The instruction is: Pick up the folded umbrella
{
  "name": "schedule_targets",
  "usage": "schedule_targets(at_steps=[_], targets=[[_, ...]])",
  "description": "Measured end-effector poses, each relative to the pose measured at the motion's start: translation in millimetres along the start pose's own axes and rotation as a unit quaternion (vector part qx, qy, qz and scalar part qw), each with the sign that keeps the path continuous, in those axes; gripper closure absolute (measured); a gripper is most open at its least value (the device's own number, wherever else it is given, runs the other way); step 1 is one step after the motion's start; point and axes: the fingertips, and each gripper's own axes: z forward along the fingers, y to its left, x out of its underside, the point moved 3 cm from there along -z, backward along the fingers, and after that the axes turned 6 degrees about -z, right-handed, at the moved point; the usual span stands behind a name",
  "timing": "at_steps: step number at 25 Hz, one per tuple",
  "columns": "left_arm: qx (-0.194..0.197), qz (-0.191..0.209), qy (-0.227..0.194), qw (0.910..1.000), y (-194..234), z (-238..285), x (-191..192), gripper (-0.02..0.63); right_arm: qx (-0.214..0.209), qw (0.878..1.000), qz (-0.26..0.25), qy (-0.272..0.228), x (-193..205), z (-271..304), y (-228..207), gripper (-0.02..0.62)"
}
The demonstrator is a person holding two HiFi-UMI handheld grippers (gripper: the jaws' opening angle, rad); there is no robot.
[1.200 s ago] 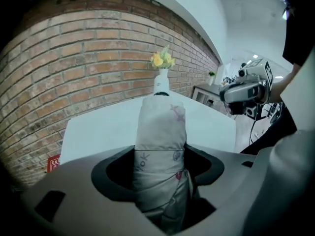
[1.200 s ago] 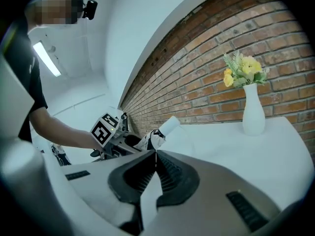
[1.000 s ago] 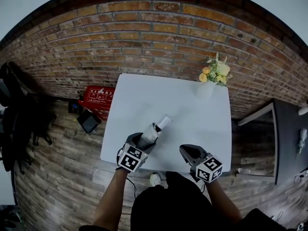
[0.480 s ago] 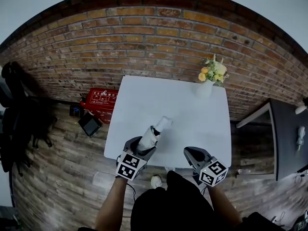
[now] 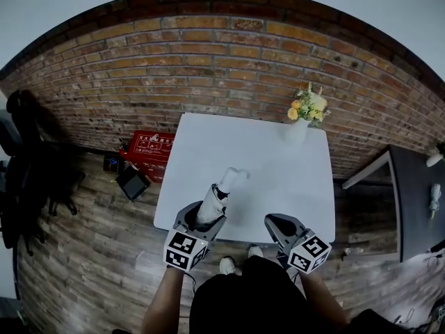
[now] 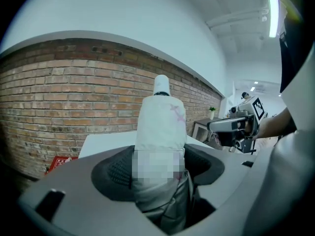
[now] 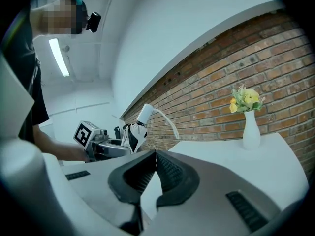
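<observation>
The white bench (image 5: pixel 278 165) is stretching ahead of both tools. The folded umbrella (image 5: pixel 217 197) is sticking out forward from the left hand-held gripper (image 5: pixel 200 220), whose jaws are clamping it. The right hand-held gripper (image 5: pixel 277 225) is hanging alongside, closed on nothing.

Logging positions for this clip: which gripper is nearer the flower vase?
Right. The right gripper is shut and empty at the table's near edge, on the vase's side. The left gripper is over to the left, clamped on the umbrella, farther away.
</observation>
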Motion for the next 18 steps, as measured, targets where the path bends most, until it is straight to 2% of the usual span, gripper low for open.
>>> schedule_targets(at_steps=[7,13,18], targets=[[-0.018,-0.008,-0.021,0.9996,-11,-9,-13,0.299,-0.034,0.999,-0.017,-0.022,-22,3,1,0.574],[-0.032,-0.056,-0.061,0.9961,-29,-11,-27,0.299,-0.063,0.997,-0.037,-0.028,-38,-8,-9,0.574],[-0.048,-0.068,-0.083,0.9930,-46,-13,-42,0.299,-0.076,0.996,-0.043,-0.033,-50,-26,-25,0.574]])
